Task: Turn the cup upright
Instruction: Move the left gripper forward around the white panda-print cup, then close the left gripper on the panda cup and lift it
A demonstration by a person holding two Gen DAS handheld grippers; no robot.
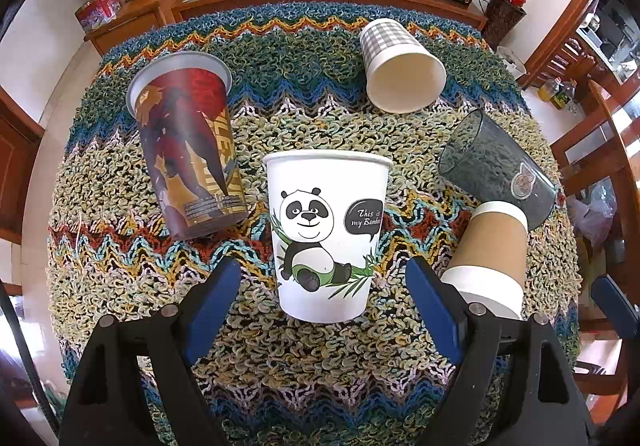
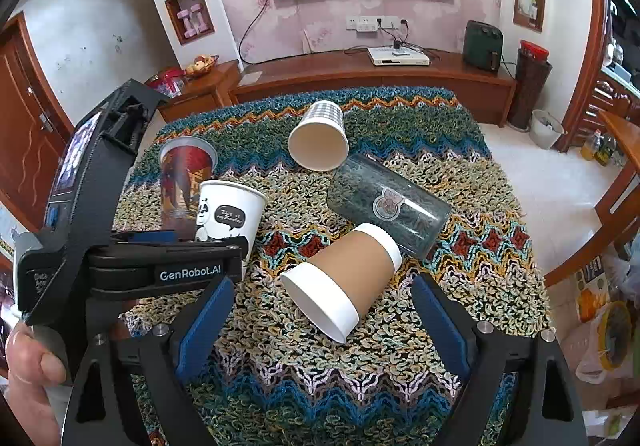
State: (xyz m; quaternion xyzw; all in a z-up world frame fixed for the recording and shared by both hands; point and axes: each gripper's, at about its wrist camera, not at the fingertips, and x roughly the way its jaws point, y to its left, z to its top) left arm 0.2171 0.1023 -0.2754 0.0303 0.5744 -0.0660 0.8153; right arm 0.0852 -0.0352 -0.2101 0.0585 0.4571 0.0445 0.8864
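Panda cup (image 1: 326, 234) stands upright on the desk (image 1: 320, 366), mouth up, long axis vertical, base seated on the shaggy zigzag-knit cloth (image 1: 280, 86) that covers the desk. It is a smooth white paper cup, tapered toward the base, with a rolled rim, a printed panda and a dark speech bubble.

Left tongs (image 1: 324, 278) are released: the blue-padded fingers (image 1: 216, 298) stand apart on either side of the cup's lower half, with visible gaps to its wall. In the right wrist view the left tongs (image 2: 200, 242) lie level beside the panda cup (image 2: 230, 216).

Right tongs (image 2: 322, 310) are also released — the blue fingers (image 2: 204, 326) are spread wide, with the brown sleeved cup (image 2: 340, 274) lying between and ahead of them, not touched.

Other cups:
- Brown sleeved cup (image 1: 488, 254): paper, white bands at both ends, on its side, mouth toward the right wrist camera.
- Grey translucent tumbler (image 2: 388, 202): smooth plastic with a round sticker, on its side, against the brown cup's base end.
- Checked paper cup (image 2: 320, 138): on its side, white interior visible, mouth at the tumbler's far end.
- Tall printed cup (image 1: 188, 150): glossy red-and-gold artwork — stands just left of the panda cup.
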